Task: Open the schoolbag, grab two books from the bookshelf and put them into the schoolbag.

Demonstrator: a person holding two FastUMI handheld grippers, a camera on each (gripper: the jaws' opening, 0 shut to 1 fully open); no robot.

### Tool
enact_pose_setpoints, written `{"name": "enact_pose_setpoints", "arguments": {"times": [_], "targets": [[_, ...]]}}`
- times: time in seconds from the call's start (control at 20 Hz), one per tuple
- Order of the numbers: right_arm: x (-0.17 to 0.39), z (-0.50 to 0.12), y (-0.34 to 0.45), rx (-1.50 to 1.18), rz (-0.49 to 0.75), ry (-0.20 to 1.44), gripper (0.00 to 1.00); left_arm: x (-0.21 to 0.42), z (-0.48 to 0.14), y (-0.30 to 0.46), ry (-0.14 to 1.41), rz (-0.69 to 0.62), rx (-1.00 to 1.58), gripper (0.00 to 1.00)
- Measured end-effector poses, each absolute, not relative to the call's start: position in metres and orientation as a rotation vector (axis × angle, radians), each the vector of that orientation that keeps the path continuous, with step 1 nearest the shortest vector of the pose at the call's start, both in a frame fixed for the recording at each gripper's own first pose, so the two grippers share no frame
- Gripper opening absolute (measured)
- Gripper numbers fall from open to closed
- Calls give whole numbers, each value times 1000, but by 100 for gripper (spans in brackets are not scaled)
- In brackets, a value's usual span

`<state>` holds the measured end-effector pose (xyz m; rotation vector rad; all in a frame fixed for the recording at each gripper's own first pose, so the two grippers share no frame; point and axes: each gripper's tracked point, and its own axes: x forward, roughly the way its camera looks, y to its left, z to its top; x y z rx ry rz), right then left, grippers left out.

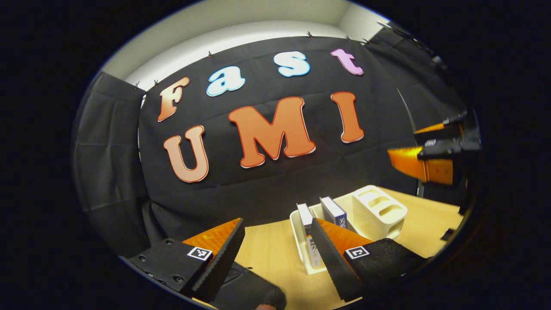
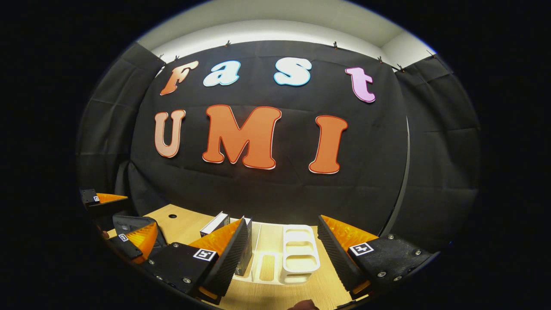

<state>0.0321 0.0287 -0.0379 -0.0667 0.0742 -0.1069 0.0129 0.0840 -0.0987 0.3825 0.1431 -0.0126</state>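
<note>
Left gripper view: the left gripper hangs with its ribbed fingers spread, grasping nothing, above the wooden table. Two upright books stand in a white plastic bookshelf just beyond its right finger; a dark rounded shape below may be the schoolbag. Right gripper view: the right gripper is likewise spread wide, the slotted rack between its fingers
</note>
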Motion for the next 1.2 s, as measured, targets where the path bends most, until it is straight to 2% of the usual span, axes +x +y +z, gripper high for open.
{"name": "enact_pose_setpoints", "arguments": {"times": [0.3, 0.65, 1.05, 1.2], "targets": [[33, -47, 42, -96, -163, 112, 96, -2, -191, 133, 310, -75, 559, 96], [51, -62, 38, -114, -132, 153, 96, -28, -298, 176, 548, -68, 801, 98], [85, -68, 17, -86, -95, 138, 96, -69, -369, 212, 767, 3, 869, 98], [91, -74, 9, -71, -87, 146, 96, -81, -374, 219, 806, 46, 893, 97]]}}
